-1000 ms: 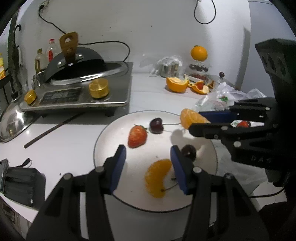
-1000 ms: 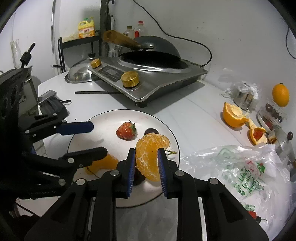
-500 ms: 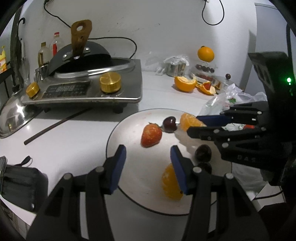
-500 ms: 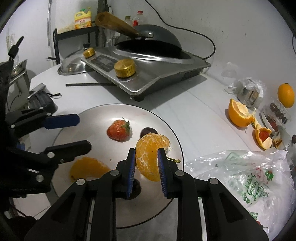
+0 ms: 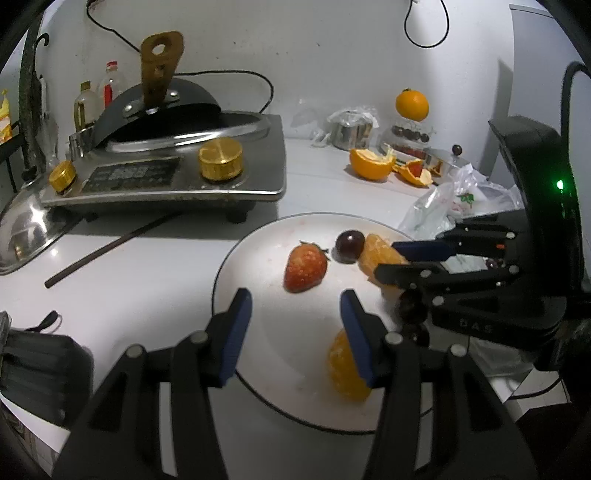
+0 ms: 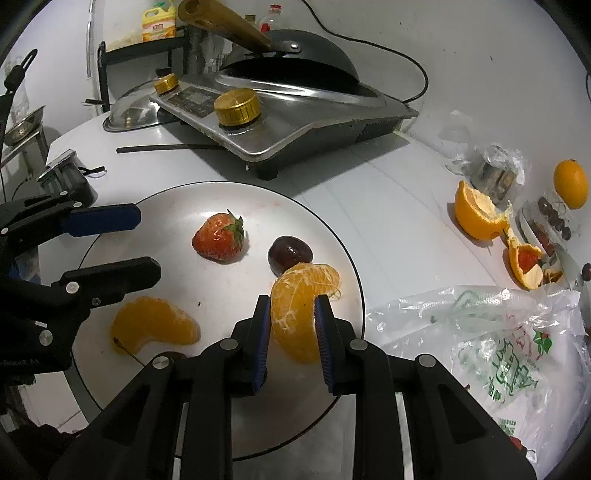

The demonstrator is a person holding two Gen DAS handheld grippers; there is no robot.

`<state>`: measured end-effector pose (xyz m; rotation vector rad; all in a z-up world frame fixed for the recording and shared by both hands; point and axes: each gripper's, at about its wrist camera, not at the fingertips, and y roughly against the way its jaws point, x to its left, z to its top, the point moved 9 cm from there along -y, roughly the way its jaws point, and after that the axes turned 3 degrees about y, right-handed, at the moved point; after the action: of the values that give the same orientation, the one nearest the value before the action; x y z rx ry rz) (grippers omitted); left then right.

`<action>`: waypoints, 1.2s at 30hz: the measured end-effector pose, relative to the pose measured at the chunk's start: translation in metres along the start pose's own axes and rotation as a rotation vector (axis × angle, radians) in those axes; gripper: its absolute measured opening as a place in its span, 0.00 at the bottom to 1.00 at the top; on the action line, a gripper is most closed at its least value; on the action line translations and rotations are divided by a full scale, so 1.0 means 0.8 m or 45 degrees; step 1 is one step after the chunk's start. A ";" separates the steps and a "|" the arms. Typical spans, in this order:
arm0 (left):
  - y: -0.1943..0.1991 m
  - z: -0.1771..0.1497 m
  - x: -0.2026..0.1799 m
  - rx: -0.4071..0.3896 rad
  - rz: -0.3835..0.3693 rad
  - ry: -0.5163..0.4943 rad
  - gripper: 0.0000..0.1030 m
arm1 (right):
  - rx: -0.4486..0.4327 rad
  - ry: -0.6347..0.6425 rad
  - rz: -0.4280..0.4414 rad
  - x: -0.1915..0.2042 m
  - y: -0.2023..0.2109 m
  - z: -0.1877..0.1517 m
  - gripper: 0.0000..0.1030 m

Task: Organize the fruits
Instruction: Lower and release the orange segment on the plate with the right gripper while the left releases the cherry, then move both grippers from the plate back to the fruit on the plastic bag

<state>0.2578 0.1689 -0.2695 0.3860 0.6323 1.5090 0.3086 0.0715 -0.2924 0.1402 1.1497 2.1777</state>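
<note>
Held orange segment (image 6: 301, 314) lower, beside cherry (image 6: 290, 254).

cherries (image 5: 412, 310) partly behind right hand-held gripper (image 5: 391, 258), bag (image 6: 491, 350) print too blurry to read

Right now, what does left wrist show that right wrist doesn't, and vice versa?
Only left wrist: the right tongs from outside, with a green light on their body, and two dark cherries beneath them.

Only right wrist: the yellow bottle on the rack, and the held orange segment seen whole between the right tongs' fingers.

Both: the plate with the strawberry, a cherry and the loose segment; the cooker; the whole orange; the open left tongs.
</note>
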 end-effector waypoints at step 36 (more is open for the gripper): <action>0.046 0.000 -0.027 -0.048 0.016 -0.036 0.50 | -0.003 -0.028 -0.023 0.003 0.047 -0.018 0.32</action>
<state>0.2295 0.1491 -0.2437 0.3819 0.5794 1.5226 0.2822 0.0482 -0.2727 0.1515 1.1322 2.1563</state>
